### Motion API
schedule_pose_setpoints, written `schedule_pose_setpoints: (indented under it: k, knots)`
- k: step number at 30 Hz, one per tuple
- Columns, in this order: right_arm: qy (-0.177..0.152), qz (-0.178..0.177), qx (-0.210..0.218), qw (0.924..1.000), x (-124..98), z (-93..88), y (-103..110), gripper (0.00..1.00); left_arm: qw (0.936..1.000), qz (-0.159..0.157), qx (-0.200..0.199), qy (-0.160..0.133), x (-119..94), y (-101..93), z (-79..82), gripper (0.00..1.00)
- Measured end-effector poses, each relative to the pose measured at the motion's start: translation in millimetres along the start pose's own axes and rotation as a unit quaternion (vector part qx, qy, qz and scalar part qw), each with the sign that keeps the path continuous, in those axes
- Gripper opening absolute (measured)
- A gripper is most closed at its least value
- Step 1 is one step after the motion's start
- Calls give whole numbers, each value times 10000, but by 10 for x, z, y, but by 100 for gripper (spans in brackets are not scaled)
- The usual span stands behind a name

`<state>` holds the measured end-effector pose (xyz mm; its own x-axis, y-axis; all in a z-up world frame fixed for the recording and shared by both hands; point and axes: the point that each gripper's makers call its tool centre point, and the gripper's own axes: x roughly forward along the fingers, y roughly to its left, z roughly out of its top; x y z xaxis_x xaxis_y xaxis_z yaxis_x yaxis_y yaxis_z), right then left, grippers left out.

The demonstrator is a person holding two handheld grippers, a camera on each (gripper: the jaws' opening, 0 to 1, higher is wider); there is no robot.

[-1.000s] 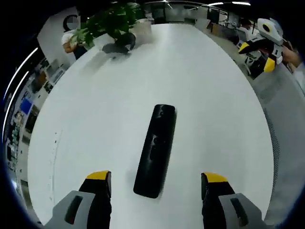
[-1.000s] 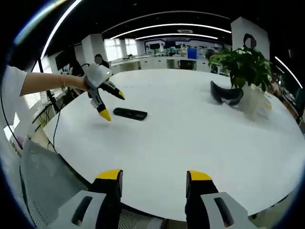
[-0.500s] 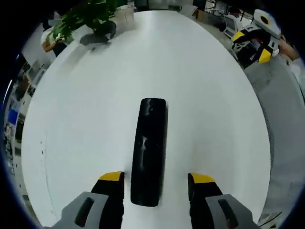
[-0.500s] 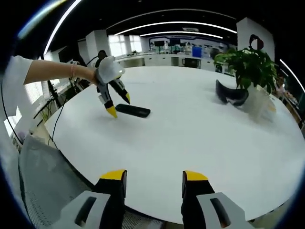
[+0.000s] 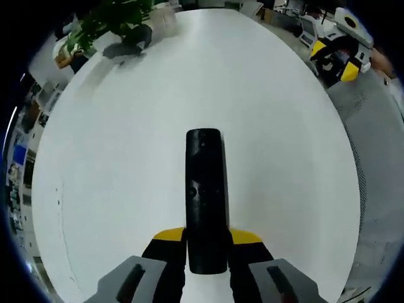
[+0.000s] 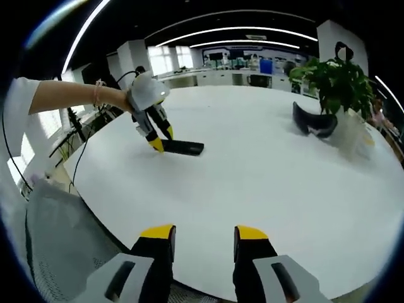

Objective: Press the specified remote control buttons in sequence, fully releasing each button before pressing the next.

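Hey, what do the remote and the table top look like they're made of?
The remote looks like black plastic, fairly glossy, since it catches soft highlights. The table looks like a smooth white laminate or painted board with a satin sheen; its exact material can't be told.

- A big white oval table is taking up the middle of the room.
- A leafy green plant is standing at its far end, in a pale pot.
- A dark headset is lying just beside that pot.
- A grey mesh chair back is sitting at the table's near edge.
- Long ceiling light strips are glowing overhead.
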<state>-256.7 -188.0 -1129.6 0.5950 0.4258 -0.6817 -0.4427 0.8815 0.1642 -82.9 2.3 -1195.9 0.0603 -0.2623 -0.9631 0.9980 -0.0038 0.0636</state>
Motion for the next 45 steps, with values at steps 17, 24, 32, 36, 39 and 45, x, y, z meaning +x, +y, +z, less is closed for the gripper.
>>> schedule_pose_setpoints:
  k: [17, 24, 32, 36, 39, 45]
  knots:
    - [181, 359, -423, 9983, 119, 67, 204, 34, 9991, -63, -405, -145, -48, -353, -42, 24]
    - [216, 469, -552, 9971, 148, 83, 290, 34, 9989, -93, -410, -221, -60, -542, -41, 24]
    - [236, 551, -694, 9958, 157, 75, 351, 33, 9989, -121, -368, -263, -74, -757, -44, 24]
    - [259, 584, -729, 9953, 158, 55, 379, 33, 9986, -16, -451, -266, -77, -821, -48, 24]
    - [236, 612, -756, 9950, 157, 61, 405, 33, 9986, 0, -444, -274, -76, -867, -46, 24]
    - [281, 697, -837, 9937, 178, 51, 460, 32, 9982, -44, -502, -328, -86, -985, -49, 24]
